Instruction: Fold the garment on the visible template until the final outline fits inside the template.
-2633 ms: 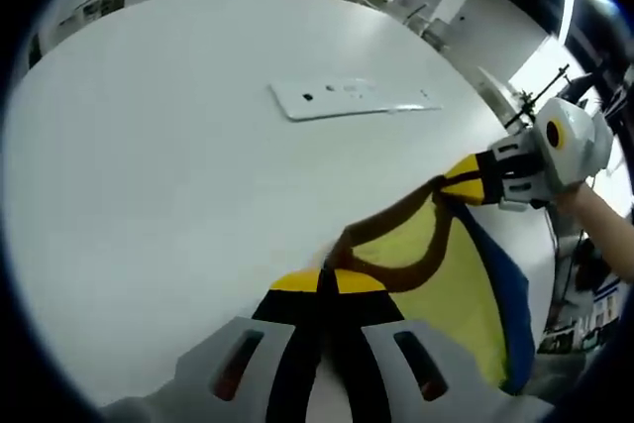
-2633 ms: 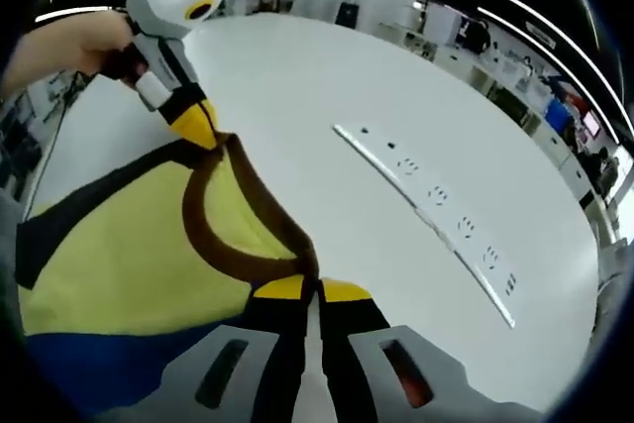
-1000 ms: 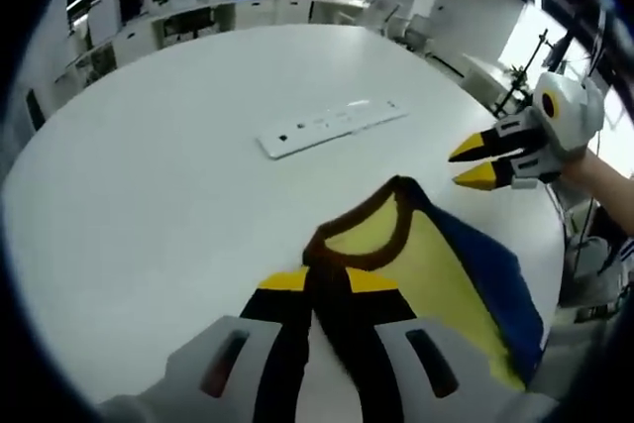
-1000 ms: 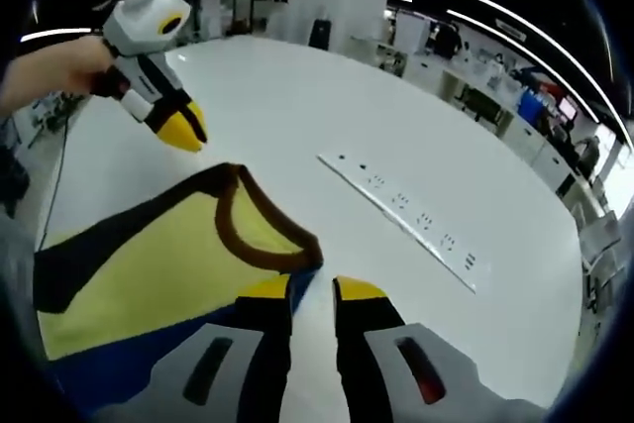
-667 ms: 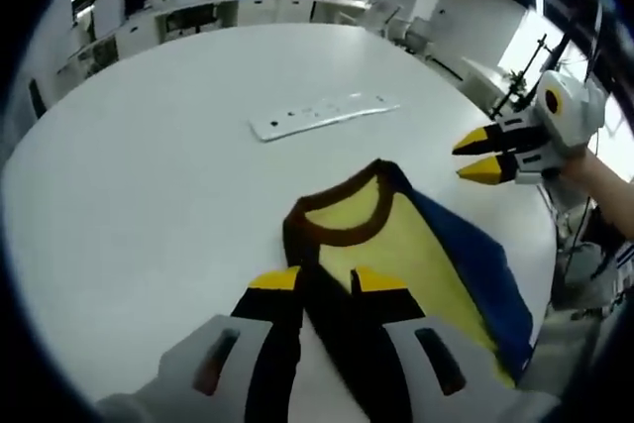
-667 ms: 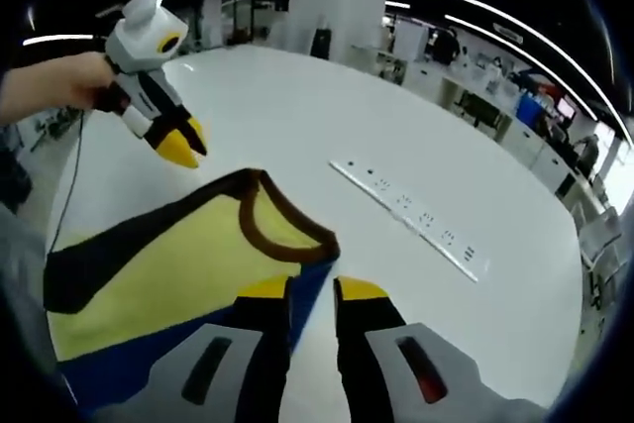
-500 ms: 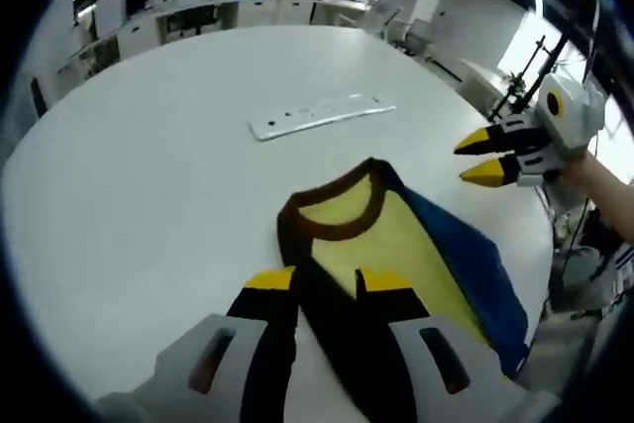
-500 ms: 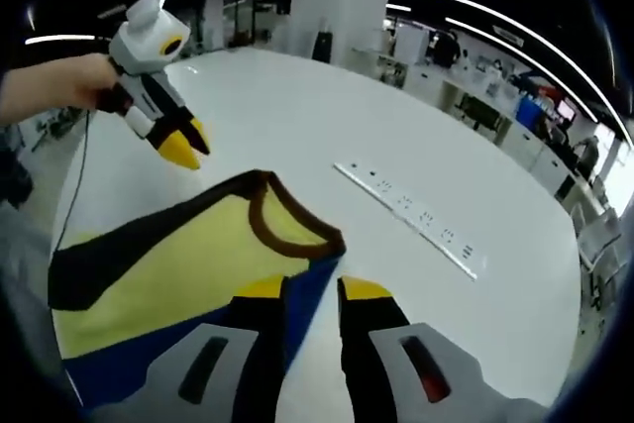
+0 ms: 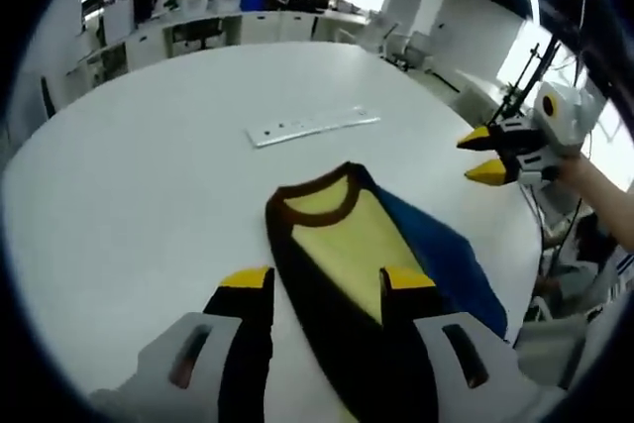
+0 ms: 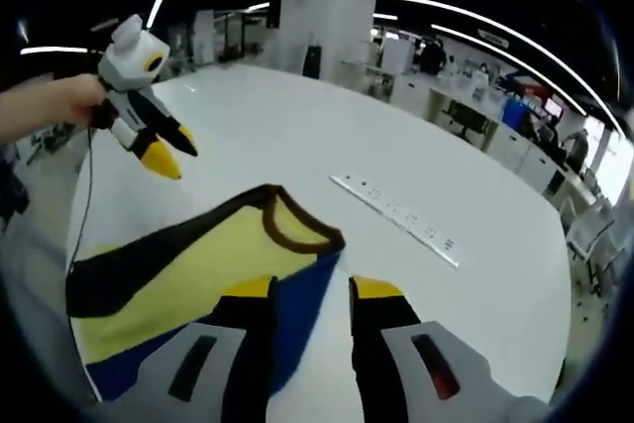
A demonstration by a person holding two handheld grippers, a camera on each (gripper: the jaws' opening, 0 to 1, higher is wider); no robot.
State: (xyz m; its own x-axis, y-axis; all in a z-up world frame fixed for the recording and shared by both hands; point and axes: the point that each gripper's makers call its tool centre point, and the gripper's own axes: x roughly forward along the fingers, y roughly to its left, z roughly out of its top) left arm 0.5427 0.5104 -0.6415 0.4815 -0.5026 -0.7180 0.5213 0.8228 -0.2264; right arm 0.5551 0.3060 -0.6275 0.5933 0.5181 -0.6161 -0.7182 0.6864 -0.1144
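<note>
left gripper (image 9: 327, 279): jaws apart, empty, above garment | right gripper (image 10: 312, 289): jaws apart, empty | garment (image 9: 362, 245): flat near table (image 9: 129, 175) edge | power strip (image 9: 312, 126): beyond collar, bare table between

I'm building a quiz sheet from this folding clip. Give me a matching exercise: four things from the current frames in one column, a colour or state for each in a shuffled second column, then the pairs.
Things:
1. collar
2. power strip
3. left gripper
4. garment

Colour or state:
A. white, lying alone further along the table
B. brown band
C. lying flat, yellow, black and blue
D. jaws open, holding nothing

Pairs: 1-B, 2-A, 3-D, 4-C
</note>
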